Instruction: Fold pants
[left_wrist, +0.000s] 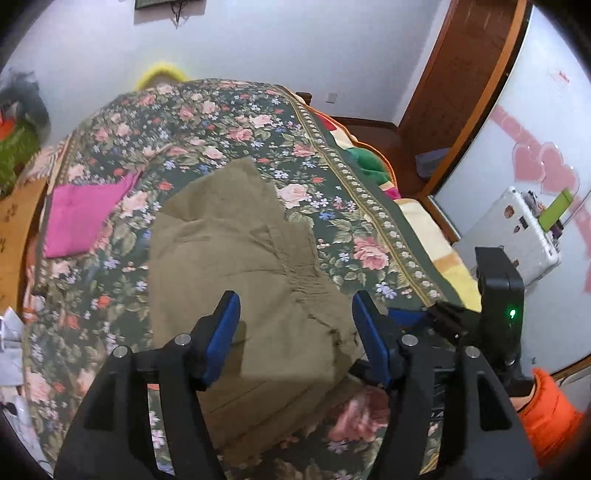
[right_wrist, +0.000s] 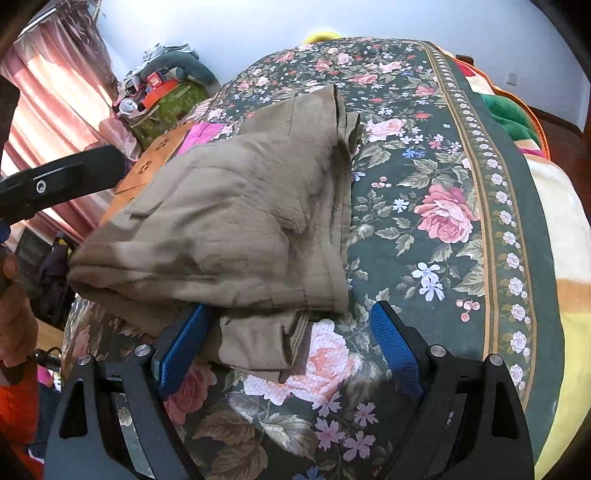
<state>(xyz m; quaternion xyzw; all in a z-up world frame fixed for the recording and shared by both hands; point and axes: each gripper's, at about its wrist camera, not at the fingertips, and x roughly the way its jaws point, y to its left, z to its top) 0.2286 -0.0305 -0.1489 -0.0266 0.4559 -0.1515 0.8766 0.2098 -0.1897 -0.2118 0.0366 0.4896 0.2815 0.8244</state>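
Hand-held grippers (left_wrist: 295, 325) (right_wrist: 291, 332) wide open over pants (left_wrist: 236, 280)

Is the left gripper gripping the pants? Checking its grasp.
No: the left gripper is open, its fingers spread above the pants.

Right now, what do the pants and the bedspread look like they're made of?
Pants: matte khaki woven fabric, probably cotton; fine weave lines, soft creases, stitched seams. Bedspread: thin printed floral cloth, dull finish, lies smooth; fibre can't be told.
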